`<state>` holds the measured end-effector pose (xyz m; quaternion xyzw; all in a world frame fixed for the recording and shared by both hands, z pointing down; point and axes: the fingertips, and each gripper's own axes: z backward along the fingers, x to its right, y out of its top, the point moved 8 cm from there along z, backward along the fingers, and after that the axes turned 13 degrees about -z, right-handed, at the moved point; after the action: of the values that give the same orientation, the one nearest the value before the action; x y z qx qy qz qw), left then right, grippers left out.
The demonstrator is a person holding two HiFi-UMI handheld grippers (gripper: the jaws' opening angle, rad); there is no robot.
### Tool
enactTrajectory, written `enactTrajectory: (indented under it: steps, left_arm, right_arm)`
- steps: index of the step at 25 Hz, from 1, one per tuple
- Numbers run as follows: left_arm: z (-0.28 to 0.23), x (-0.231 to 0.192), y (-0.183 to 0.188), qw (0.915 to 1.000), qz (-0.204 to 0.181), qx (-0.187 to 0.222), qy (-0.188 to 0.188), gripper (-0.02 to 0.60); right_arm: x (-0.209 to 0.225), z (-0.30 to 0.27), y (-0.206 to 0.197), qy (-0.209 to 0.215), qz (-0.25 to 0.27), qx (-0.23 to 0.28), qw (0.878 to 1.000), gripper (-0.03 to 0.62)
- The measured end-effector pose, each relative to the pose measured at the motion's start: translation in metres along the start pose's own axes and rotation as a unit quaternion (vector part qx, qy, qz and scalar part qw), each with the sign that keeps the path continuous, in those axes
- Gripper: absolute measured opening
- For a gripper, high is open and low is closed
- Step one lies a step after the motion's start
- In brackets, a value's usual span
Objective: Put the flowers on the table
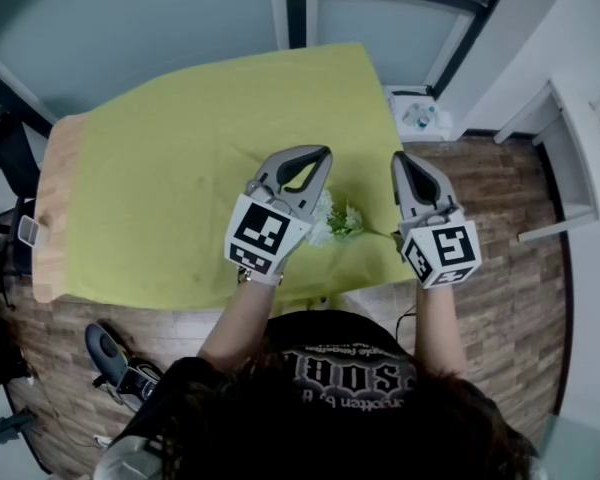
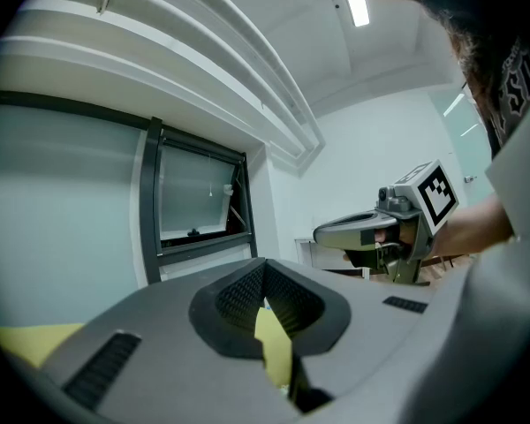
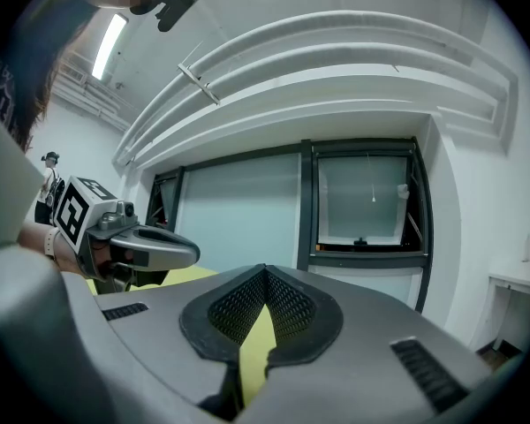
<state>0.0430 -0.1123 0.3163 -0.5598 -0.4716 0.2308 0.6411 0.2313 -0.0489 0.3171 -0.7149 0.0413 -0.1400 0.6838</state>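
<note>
Flowers (image 1: 338, 220) lie on table (image 1: 170, 158), long axis 9-to-3, blooms at 5 o'clock of left gripper (image 1: 323, 154), stem toward right gripper (image 1: 400, 158); both claws pinched closed, empty.

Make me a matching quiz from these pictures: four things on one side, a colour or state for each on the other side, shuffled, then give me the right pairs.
Things:
1. flowers
2. cloth
3. floor
4. right gripper

Colour or state:
a. brown wood pattern
b. shut, nothing held
c. yellow-green, spread flat
d. white blooms with green leaves

Pairs: 1-d, 2-c, 3-a, 4-b.
</note>
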Motion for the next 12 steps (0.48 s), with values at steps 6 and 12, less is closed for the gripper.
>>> enactTrajectory:
  steps: [6,12]
  left_arm:
    - [0.0004,0.0014,0.0008,1.0000,-0.003,0.000,-0.003,-0.002]
    - [0.0001,0.0040,0.0006,1.0000,-0.004,-0.002,-0.005,-0.002]
  right_arm:
    - [-0.0007,0.0006,-0.0013,0.000,-0.004,0.000,1.000,0.029]
    - [0.0017,0.0025,-0.0051,0.008,-0.018,0.005,1.000,0.029]
